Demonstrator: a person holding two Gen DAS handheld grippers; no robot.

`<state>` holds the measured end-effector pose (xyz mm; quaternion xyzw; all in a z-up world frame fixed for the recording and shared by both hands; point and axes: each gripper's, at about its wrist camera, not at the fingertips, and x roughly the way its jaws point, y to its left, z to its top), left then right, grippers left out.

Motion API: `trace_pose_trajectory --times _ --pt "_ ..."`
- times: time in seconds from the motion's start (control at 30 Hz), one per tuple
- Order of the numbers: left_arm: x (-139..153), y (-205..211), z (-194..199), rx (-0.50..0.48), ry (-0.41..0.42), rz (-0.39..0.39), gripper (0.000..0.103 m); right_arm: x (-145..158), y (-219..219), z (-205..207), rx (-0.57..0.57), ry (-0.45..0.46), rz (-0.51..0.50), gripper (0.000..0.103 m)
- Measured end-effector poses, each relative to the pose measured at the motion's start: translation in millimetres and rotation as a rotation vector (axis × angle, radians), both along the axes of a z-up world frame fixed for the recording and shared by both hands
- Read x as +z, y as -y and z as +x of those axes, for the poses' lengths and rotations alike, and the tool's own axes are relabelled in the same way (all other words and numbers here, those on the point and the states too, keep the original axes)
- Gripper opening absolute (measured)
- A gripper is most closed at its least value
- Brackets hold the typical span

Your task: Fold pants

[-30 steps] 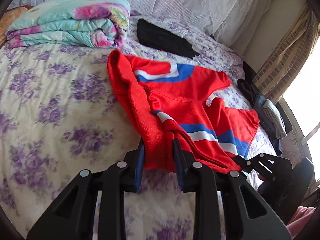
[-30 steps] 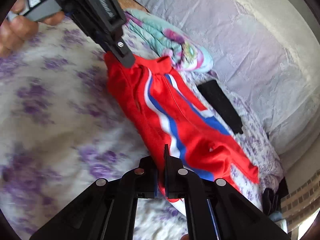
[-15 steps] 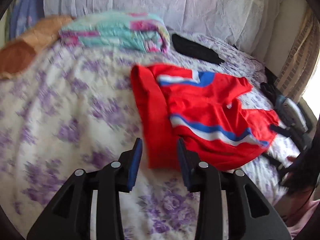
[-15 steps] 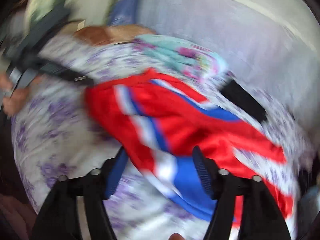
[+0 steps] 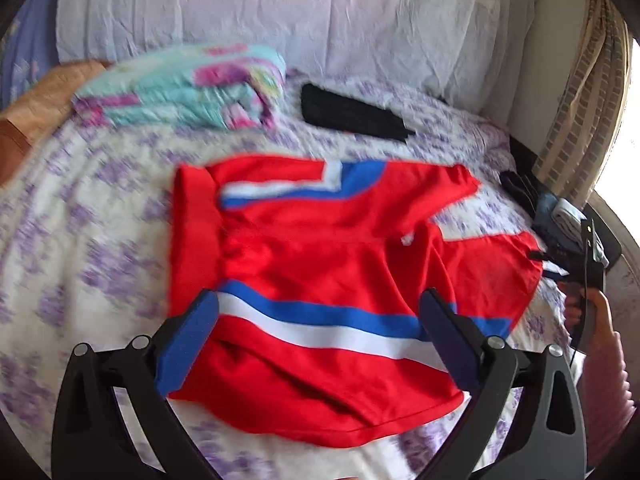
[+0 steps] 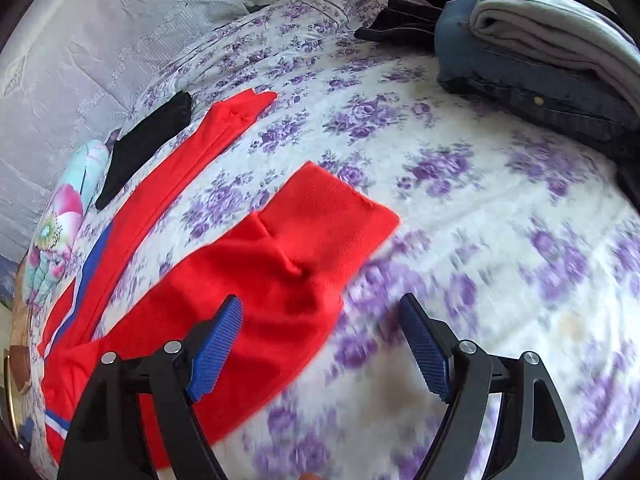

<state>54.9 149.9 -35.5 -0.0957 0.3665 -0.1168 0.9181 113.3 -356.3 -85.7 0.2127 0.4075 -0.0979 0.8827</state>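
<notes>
The left gripper (image 5: 318, 340) has its blue-padded fingers (image 5: 188, 344) spread wide apart, holding nothing, with the red pants (image 5: 320, 264) lying beneath and beyond them on the bed. The right gripper (image 6: 320, 344) is likewise spread wide and empty; its left pad (image 6: 216, 348) sits over the red cloth while its right pad (image 6: 424, 348) sits over bare floral bedsheet (image 6: 480, 184); whether either pad touches the fabric cannot be told. The pants are bright red with blue and white side stripes, lying flat in the middle of the bed, the broad waistband at the left end in the left wrist view and the two legs running away to the right, one stripe across the near leg and another along the far one. In the right wrist view the two ribbed leg cuffs lie apart, the near one (image 6: 332, 216) just ahead of the gripper, the far one (image 6: 240, 112) beside a folded black garment (image 6: 148, 136). A folded turquoise floral quilt (image 5: 188, 88) rests near the white-draped headboard (image 5: 280, 12), with an orange pillow (image 5: 44, 96) at its left. A stack of folded clothes, grey on denim blue (image 6: 540, 52), lies at the bed's edge, well apart from the pants. The person's hand (image 5: 600, 328) grips a black handle at the right edge of the left wrist view.
</notes>
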Motion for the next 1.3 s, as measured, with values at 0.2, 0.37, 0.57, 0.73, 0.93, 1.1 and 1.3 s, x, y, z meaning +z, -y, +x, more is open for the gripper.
trace_pose_trajectory --times 0.2,0.37,0.57,0.73,0.93,1.1,1.3 --pt "-15 22 7 0.018 -0.056 0.073 0.098 21 23 -15 0.008 0.097 -0.014 0.014" --pt "-21 28 8 -0.014 -0.075 0.101 0.098 14 53 -67 -0.094 0.049 -0.085 0.016" --pt "-12 33 3 -0.026 -0.052 0.235 0.098 22 44 -96 -0.016 0.006 -0.180 0.068" --pt "25 0 10 -0.007 0.009 0.228 0.098 87 -6 -113 0.128 0.225 -0.324 0.100" --pt "58 -36 63 0.048 0.060 0.225 0.098 131 -115 -52 0.530 0.247 -0.514 0.100" --pt "43 -50 129 -0.002 -0.055 0.245 0.098 141 -211 27 0.940 0.157 -0.559 0.100" --pt "23 -68 180 -0.136 -0.133 0.226 0.098 112 -290 109 1.252 0.043 -0.627 0.100"
